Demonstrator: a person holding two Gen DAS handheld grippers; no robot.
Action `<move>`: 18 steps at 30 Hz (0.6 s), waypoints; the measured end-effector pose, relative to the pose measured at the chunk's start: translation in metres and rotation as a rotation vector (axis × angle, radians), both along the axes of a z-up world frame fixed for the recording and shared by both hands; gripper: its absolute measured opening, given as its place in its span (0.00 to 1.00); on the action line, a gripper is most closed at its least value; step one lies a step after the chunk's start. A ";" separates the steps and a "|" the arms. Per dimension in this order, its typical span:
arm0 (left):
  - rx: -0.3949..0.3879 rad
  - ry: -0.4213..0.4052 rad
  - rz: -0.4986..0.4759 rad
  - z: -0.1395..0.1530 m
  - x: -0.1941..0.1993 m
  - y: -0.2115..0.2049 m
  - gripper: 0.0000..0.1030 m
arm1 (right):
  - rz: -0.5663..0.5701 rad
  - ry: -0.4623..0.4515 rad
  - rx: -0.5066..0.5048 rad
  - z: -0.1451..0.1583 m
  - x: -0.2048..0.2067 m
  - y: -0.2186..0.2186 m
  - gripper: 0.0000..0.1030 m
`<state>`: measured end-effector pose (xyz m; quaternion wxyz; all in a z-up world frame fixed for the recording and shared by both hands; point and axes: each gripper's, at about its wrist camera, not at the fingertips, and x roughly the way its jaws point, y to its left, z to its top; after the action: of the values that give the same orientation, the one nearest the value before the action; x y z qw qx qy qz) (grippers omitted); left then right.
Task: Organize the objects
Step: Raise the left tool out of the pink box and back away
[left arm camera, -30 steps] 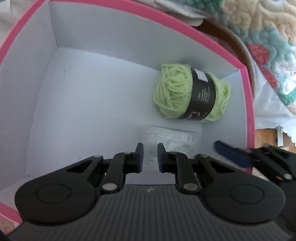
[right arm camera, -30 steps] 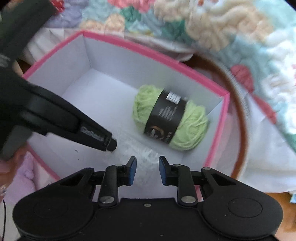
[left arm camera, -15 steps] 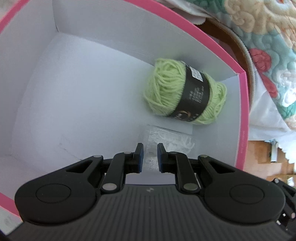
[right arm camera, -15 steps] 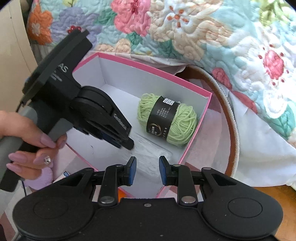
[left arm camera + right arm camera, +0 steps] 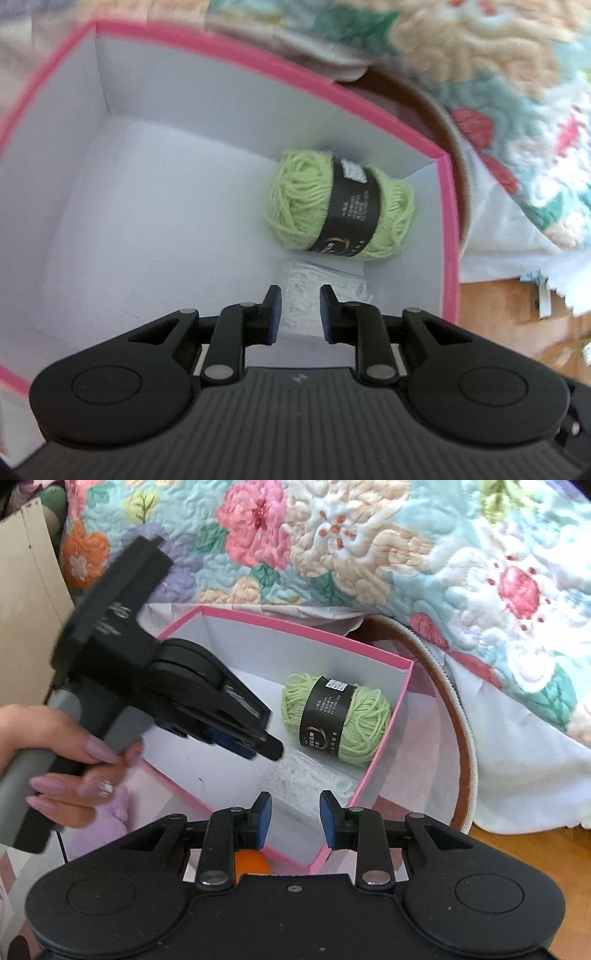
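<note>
A pink box (image 5: 448, 206) with a white inside holds a ball of light green yarn (image 5: 340, 206) with a black label, lying in its far right corner. A clear bag of white bits (image 5: 325, 291) lies just in front of the yarn. My left gripper (image 5: 300, 310) hovers above that bag with its jaws opening and nothing between them. From the right wrist I see the box (image 5: 402, 694), the yarn (image 5: 336, 720), the bag (image 5: 306, 775) and the left gripper (image 5: 271, 746) slanting down into the box. My right gripper (image 5: 294, 816) stands over the box's near corner, jaws opening and empty.
A hand (image 5: 55, 760) grips the left gripper's handle. A flowered quilt (image 5: 369, 554) lies behind the box. A brown round rim with a zipper (image 5: 461, 720) curves along the box's right side. An orange ball (image 5: 251, 862) shows under my right gripper. A lilac soft thing (image 5: 107, 827) sits at the left.
Both grippers have drawn back and up from the box floor, and their jaws have parted a little. The right view now takes in the whole box and the quilt.
</note>
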<state>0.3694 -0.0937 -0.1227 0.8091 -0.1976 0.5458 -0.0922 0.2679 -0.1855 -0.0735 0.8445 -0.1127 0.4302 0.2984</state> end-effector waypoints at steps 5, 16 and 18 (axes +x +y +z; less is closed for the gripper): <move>0.027 -0.052 -0.042 0.032 -0.024 0.012 0.31 | -0.024 -0.004 0.023 0.011 -0.016 -0.012 0.35; 0.140 -0.042 -0.117 0.089 -0.071 0.037 0.39 | -0.021 -0.043 0.040 0.043 -0.048 -0.007 0.38; 0.165 -0.044 -0.129 0.100 -0.079 0.038 0.41 | -0.022 -0.047 0.042 0.049 -0.054 -0.004 0.39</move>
<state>0.2908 -0.0553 -0.0223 0.8266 -0.0928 0.5453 -0.1034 0.2136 -0.1892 -0.0242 0.8598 -0.0975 0.4050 0.2953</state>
